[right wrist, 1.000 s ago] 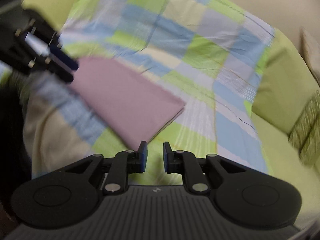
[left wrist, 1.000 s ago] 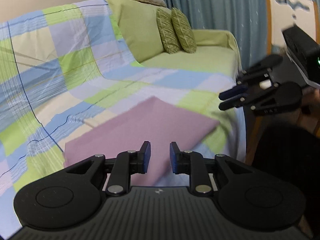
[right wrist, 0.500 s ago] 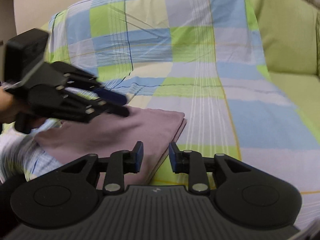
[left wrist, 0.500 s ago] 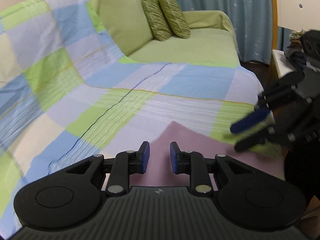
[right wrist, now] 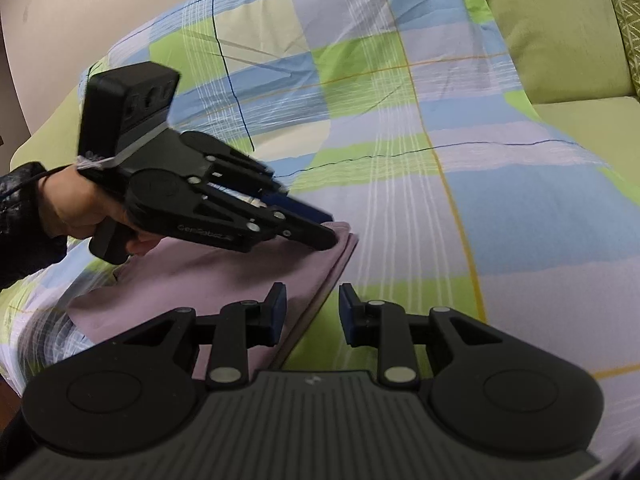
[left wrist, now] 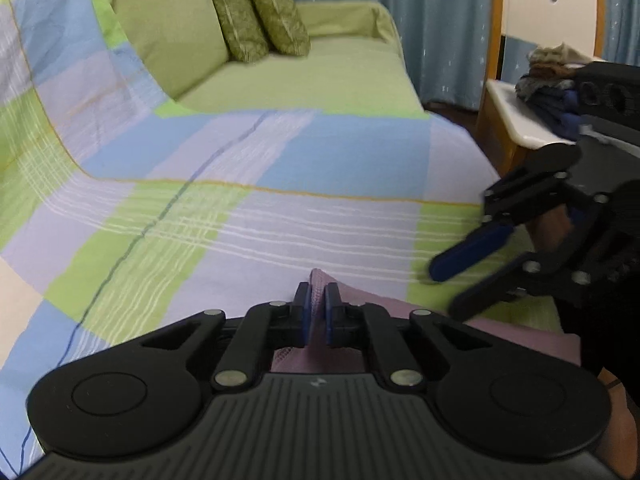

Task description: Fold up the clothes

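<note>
A folded pink cloth [right wrist: 208, 280] lies flat on the checked bedsheet [right wrist: 400, 168] that covers the sofa. My left gripper [left wrist: 316, 312] is shut on the far corner of the pink cloth [left wrist: 320, 280]; the right wrist view shows it [right wrist: 326, 236] pinching that corner. My right gripper [right wrist: 311, 312] is open and straddles the near right edge of the cloth, one finger over the cloth and one over the sheet. In the left wrist view the right gripper [left wrist: 460, 280] hangs open at the right.
The green sofa seat [left wrist: 304, 80] and two patterned cushions [left wrist: 260, 8] lie beyond the sheet. A wooden chair [left wrist: 520, 120] holding a pile of clothes [left wrist: 552, 80] stands to the right by the blue curtain [left wrist: 400, 12].
My left gripper has moved onto the far corner of the pink cloth and shut on it. My right gripper has come down to the cloth's near edge and opened wider.
</note>
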A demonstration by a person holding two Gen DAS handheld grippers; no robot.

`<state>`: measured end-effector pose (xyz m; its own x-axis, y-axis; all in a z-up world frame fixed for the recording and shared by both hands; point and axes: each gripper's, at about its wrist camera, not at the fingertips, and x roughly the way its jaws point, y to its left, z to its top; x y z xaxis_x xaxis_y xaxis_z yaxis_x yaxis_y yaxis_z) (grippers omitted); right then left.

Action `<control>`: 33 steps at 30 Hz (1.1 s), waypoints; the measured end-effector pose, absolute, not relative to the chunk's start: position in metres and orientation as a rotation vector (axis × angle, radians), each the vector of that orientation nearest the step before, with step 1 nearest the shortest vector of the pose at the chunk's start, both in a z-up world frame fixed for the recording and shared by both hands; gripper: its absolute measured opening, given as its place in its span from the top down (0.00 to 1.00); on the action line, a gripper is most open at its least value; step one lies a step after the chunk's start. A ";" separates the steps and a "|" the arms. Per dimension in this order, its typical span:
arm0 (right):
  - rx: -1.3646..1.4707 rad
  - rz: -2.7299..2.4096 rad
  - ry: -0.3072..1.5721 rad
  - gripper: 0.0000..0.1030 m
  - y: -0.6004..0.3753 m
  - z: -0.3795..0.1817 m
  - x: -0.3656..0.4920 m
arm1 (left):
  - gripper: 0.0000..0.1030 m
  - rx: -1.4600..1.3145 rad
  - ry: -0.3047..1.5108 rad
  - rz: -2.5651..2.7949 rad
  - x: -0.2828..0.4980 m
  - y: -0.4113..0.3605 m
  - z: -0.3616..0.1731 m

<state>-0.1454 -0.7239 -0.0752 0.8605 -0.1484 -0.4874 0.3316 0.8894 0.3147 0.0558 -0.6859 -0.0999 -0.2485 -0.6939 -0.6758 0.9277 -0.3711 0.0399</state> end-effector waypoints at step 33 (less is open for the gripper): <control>0.562 -0.236 0.490 0.96 -0.748 -0.097 -0.121 | 0.73 0.689 0.403 -1.602 0.114 -0.621 -0.090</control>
<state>-0.1206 -0.7480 -0.0967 0.8597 -0.0820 -0.5042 0.3433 0.8236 0.4514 0.1138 -0.6213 -0.0901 -0.0367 -0.7684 -0.6389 0.9792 -0.1553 0.1306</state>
